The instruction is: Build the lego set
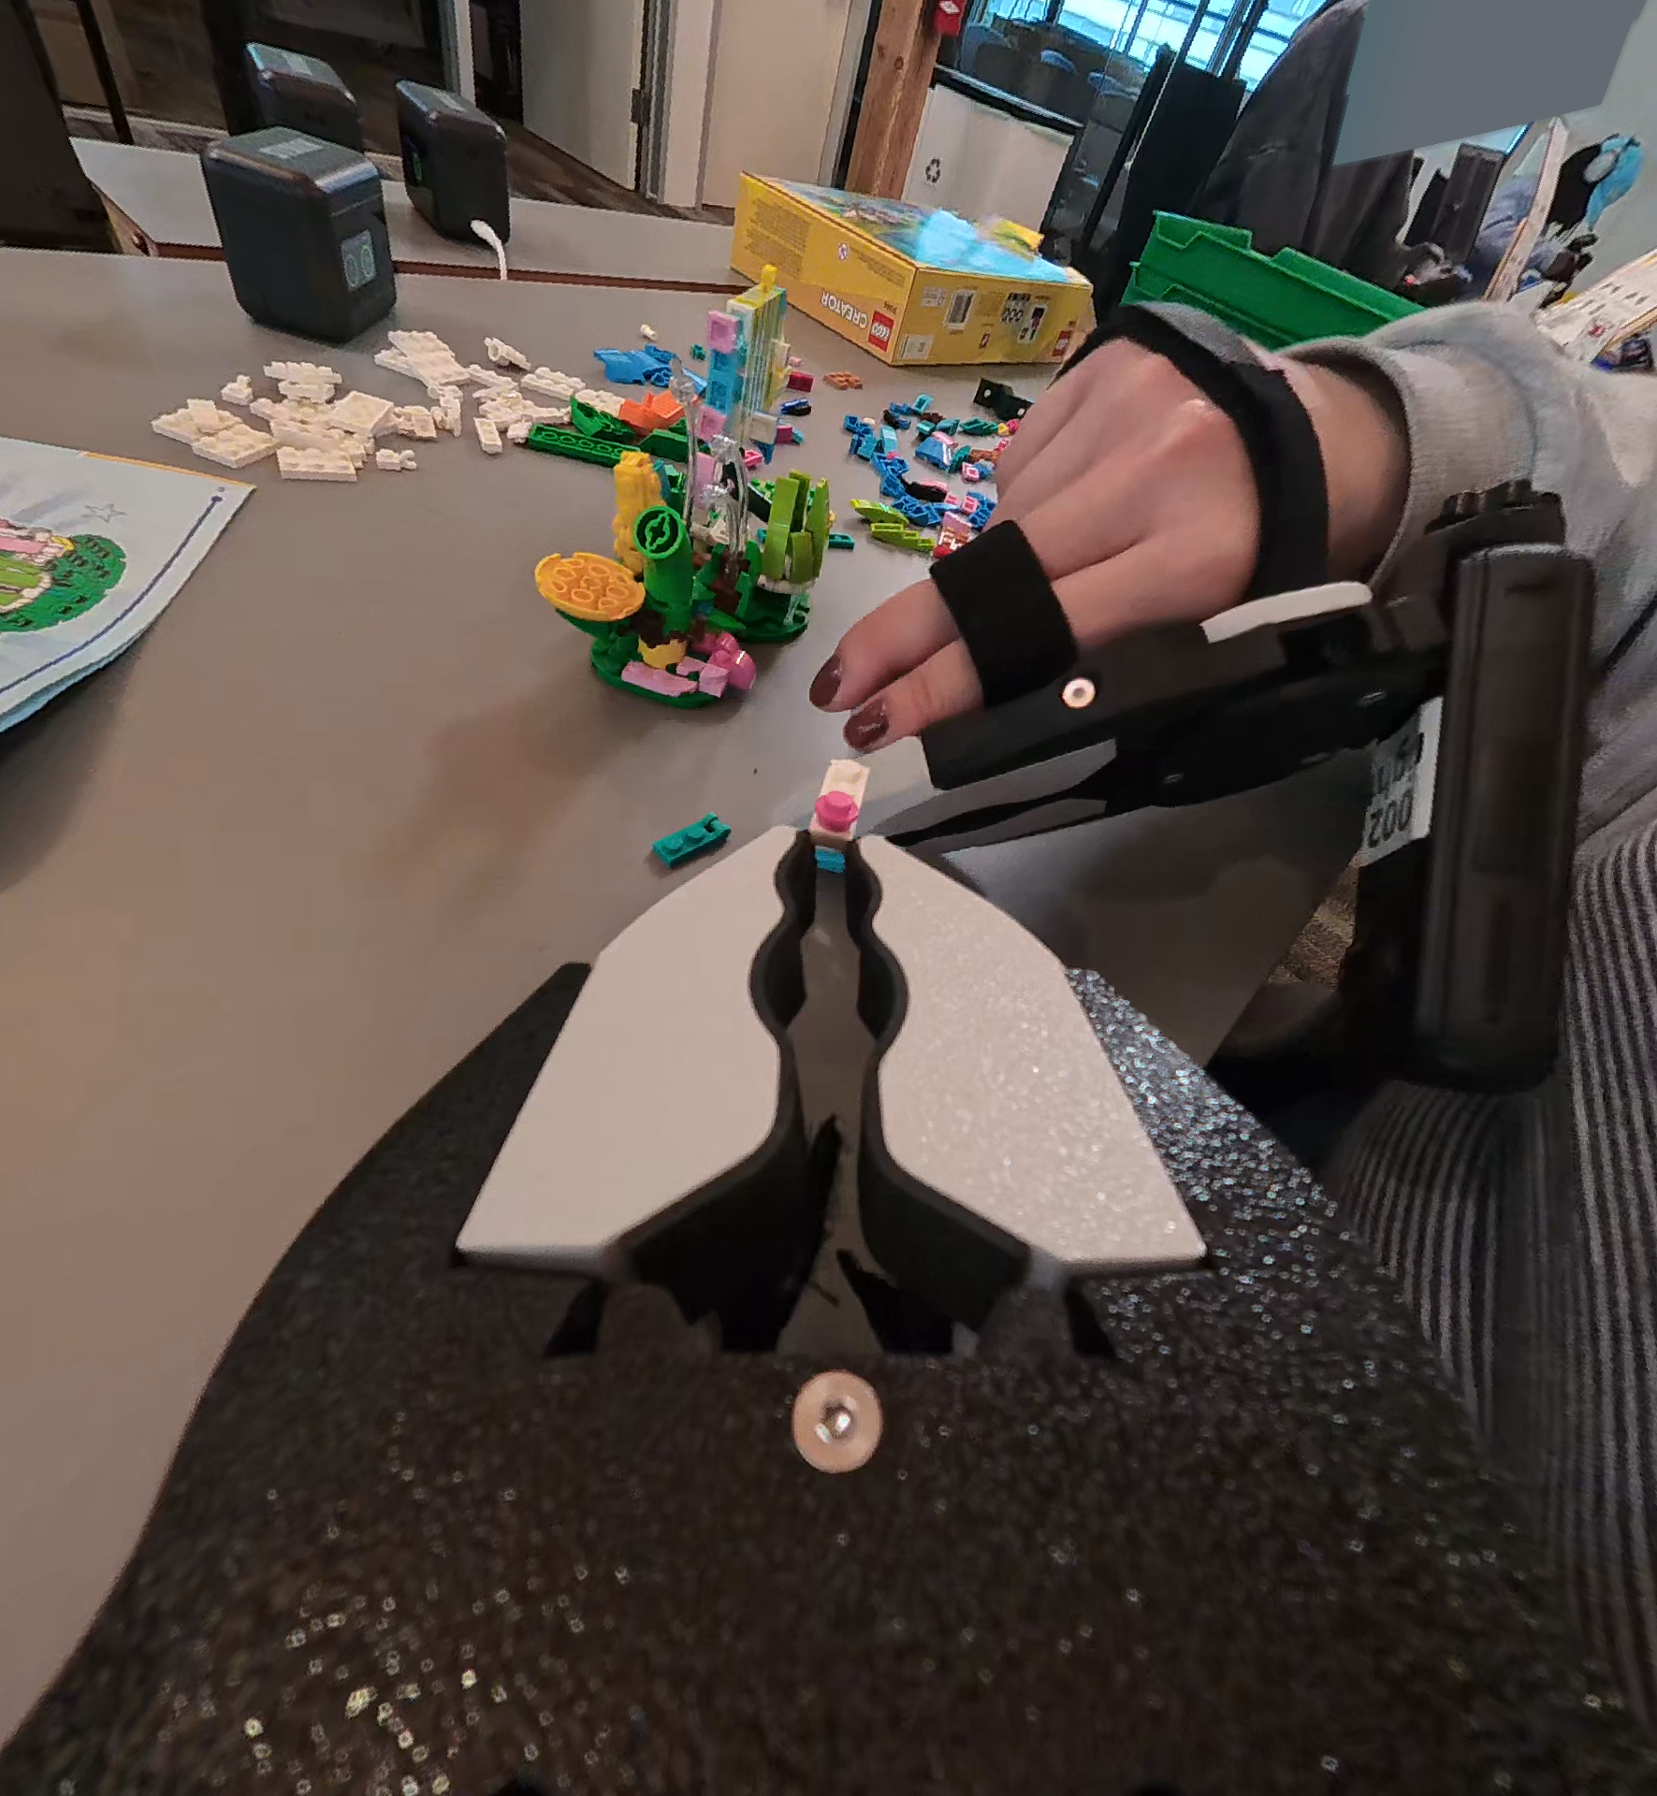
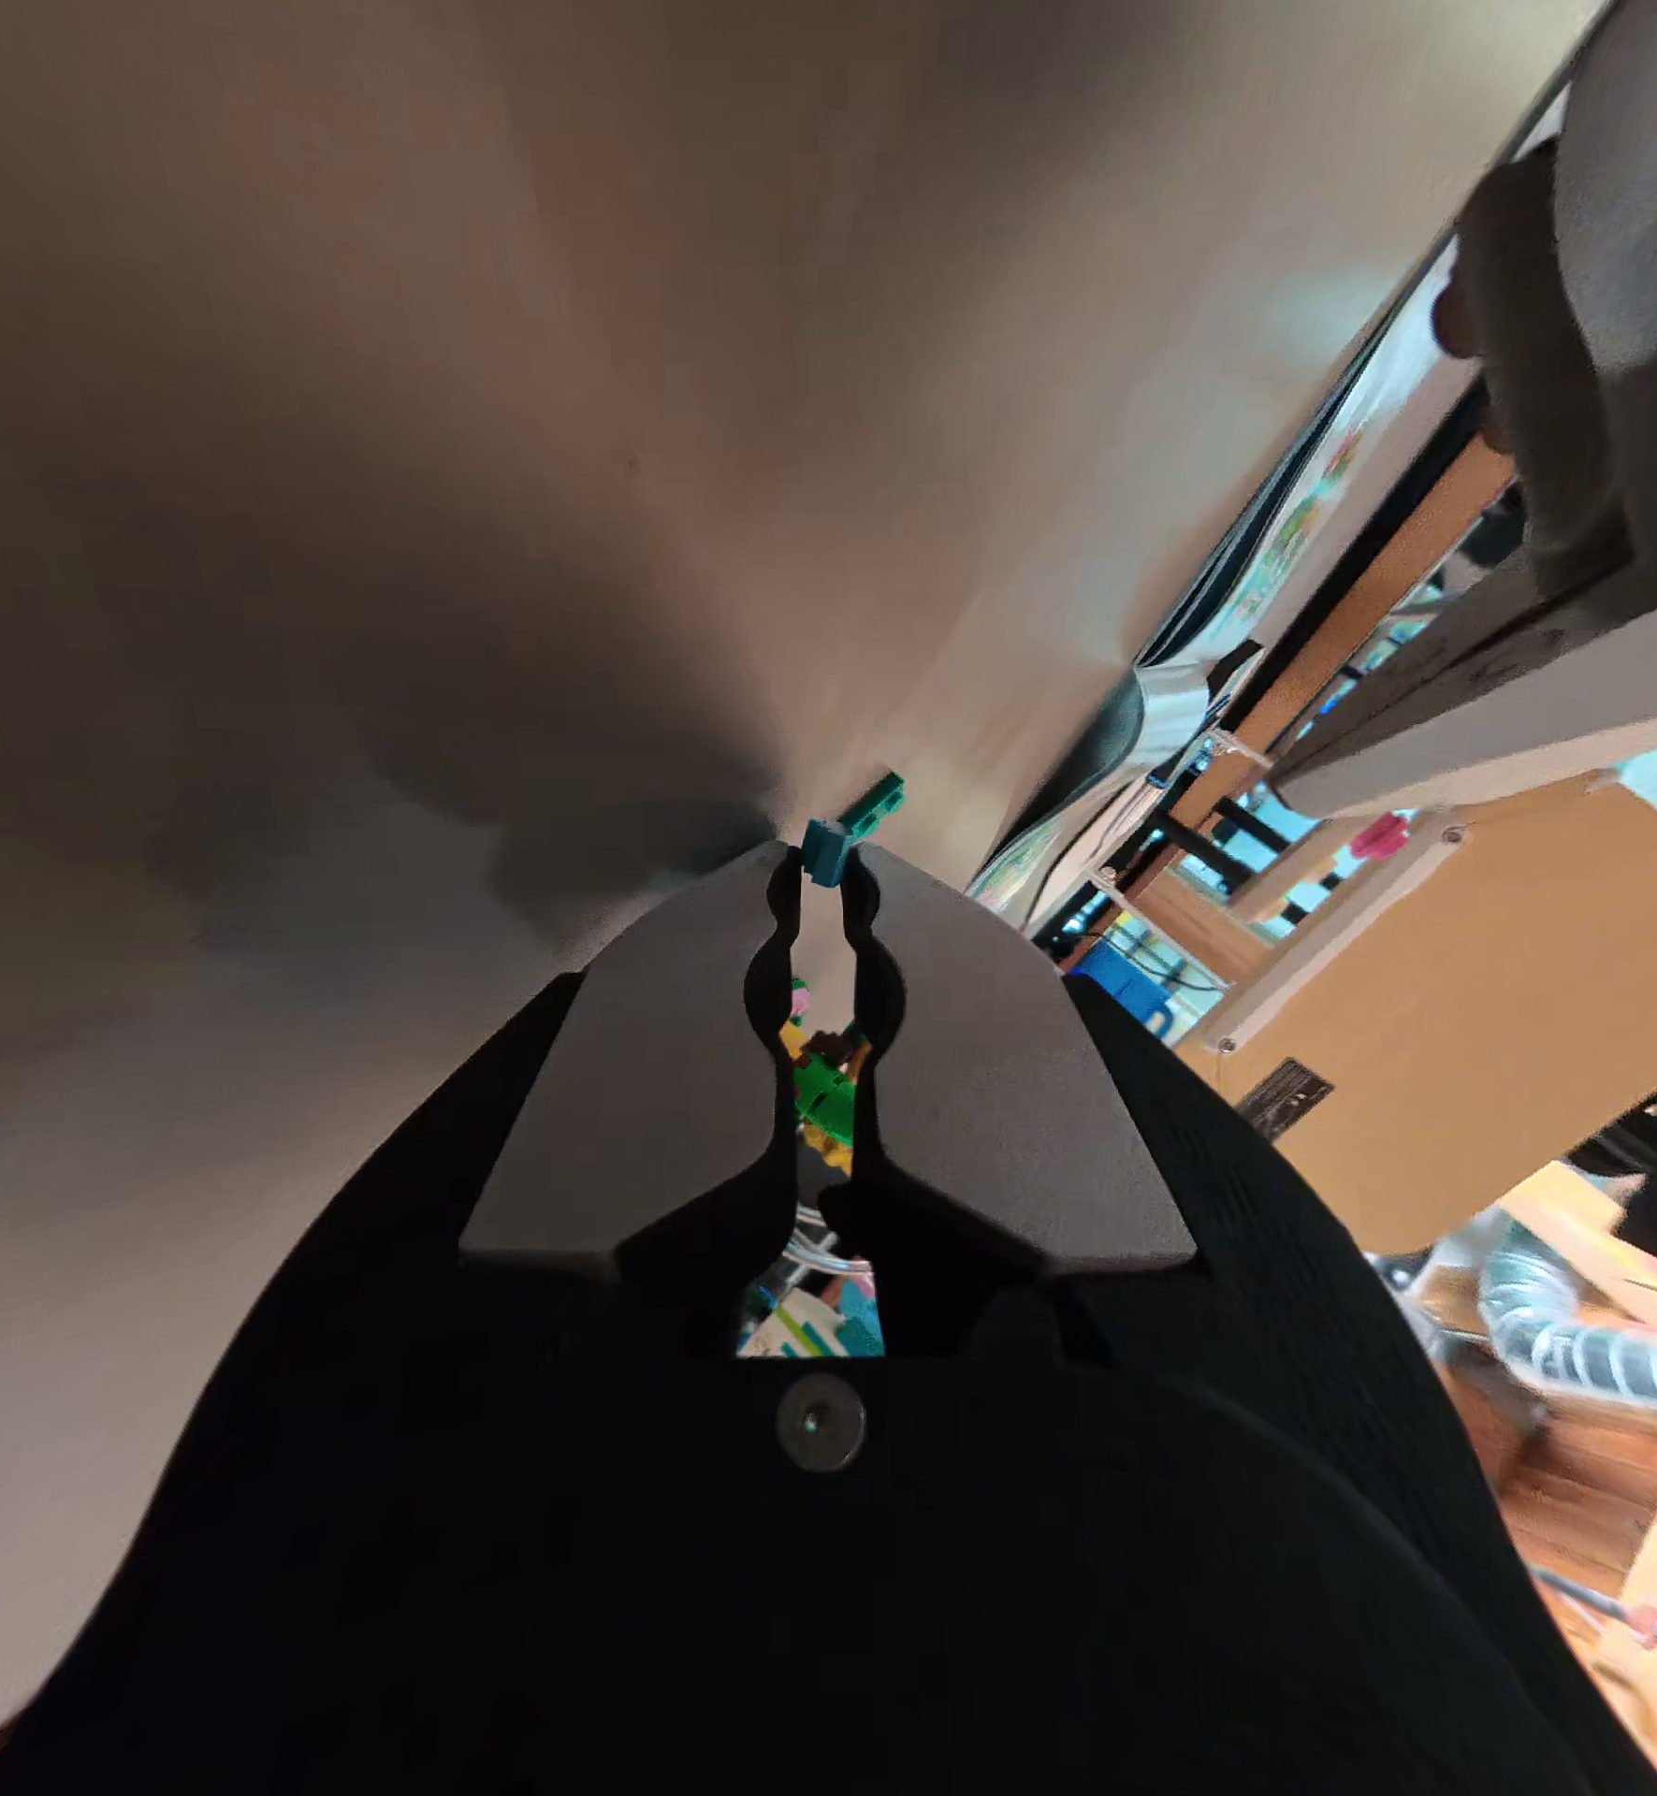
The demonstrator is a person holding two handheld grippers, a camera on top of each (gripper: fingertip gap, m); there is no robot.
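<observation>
My left gripper (image 1: 829,847) is shut on a small stack (image 1: 837,807): a white plate with a pink round stud and a blue piece beneath. My right gripper (image 1: 902,802) comes in from the right, with its tips right beside that stack. In the right wrist view my right gripper (image 2: 822,857) is closed on a small blue piece (image 2: 824,847). I cannot tell if it is the stack's blue piece. A teal plate (image 1: 691,838) lies on the table just left of the stack and shows behind the blue piece (image 2: 875,802). The partly built colourful model (image 1: 678,593) stands farther back.
White bricks (image 1: 338,418) and mixed coloured bricks (image 1: 921,466) lie behind the model. A yellow set box (image 1: 902,262), a green bin (image 1: 1262,282) and black devices (image 1: 299,233) stand at the back. The instruction booklet (image 1: 37,573) lies at the left.
</observation>
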